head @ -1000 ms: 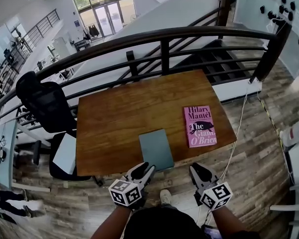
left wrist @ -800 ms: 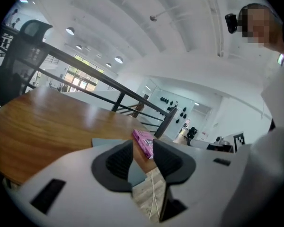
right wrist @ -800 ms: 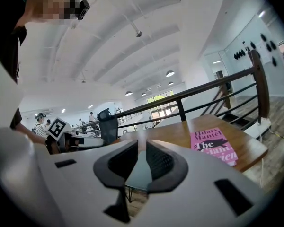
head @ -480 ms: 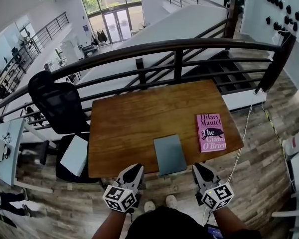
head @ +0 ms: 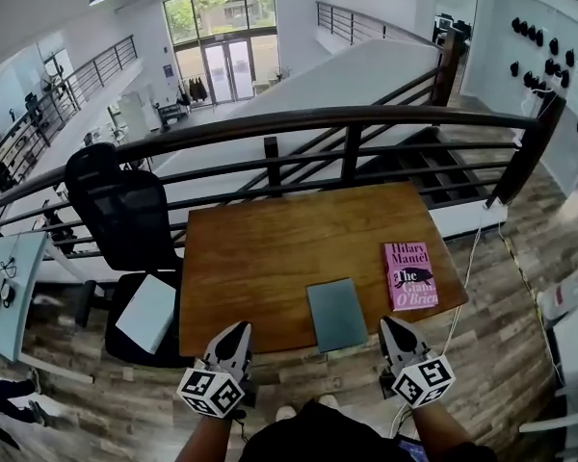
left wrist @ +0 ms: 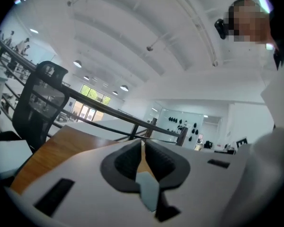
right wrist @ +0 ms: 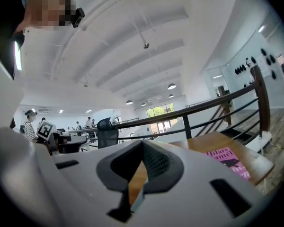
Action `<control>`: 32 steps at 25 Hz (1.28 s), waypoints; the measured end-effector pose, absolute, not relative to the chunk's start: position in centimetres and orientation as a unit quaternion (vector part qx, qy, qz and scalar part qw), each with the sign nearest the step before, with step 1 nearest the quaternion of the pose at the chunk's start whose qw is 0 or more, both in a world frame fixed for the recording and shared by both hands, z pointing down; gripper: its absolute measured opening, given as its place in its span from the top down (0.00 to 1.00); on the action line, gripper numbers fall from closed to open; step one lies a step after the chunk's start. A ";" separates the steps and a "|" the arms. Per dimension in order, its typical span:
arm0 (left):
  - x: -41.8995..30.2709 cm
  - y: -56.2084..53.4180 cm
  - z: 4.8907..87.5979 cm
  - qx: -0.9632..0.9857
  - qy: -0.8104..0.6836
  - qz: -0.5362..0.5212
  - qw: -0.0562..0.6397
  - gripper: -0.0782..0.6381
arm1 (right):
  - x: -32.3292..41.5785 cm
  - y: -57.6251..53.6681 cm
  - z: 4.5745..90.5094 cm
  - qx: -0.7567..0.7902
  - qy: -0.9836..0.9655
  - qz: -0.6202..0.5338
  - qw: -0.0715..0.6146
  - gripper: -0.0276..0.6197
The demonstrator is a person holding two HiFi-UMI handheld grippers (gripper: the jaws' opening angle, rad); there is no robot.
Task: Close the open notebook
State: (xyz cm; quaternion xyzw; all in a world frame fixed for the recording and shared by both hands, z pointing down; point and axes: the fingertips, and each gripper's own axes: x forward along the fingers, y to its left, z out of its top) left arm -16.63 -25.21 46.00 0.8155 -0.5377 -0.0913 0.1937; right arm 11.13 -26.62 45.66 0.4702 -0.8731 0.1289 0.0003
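The notebook (head: pixel 336 314) lies closed, grey-blue cover up, near the front edge of the wooden table (head: pixel 270 248). Both grippers hang in front of that edge, off the table and apart from the notebook. My left gripper (head: pixel 237 330) is to the notebook's lower left; its jaws are closing, tips together, with nothing between them. To the lower right, my right gripper (head: pixel 386 324) is shut and empty. In the left gripper view the left gripper (left wrist: pixel 142 144) points level over the tabletop, and a strip of the notebook (left wrist: pixel 149 190) shows behind the jaws. The right gripper (right wrist: pixel 142 144) points the same way.
A pink paperback (head: pixel 410 274) lies right of the notebook, also in the right gripper view (right wrist: pixel 225 157). A black office chair (head: pixel 116 215) with a white pad (head: pixel 146 311) on its seat stands at the table's left. A dark railing (head: pixel 347 123) runs behind the table.
Both grippers drew back from the table's front edge, the left one also shifting left. Their jaws went from slightly apart to together. The notebook and book stayed put.
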 end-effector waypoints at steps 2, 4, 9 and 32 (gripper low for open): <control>-18.0 -25.4 45.2 0.804 -0.543 -0.123 0.209 0.85 | 10.8 -27.0 45.5 0.469 -0.872 0.139 -0.004 0.96; -19.1 -25.6 44.6 0.799 -0.547 -0.137 0.209 0.85 | 10.7 -27.3 45.6 0.469 -0.870 0.153 -0.009 0.96; -20.2 -25.6 44.1 0.802 -0.554 -0.126 0.183 0.86 | 10.3 -28.1 46.0 0.471 -0.868 0.157 -0.005 0.96; -19.9 -24.5 44.8 0.803 -0.557 -0.116 0.179 0.87 | 8.0 -28.9 46.2 0.428 -0.891 0.149 0.020 0.97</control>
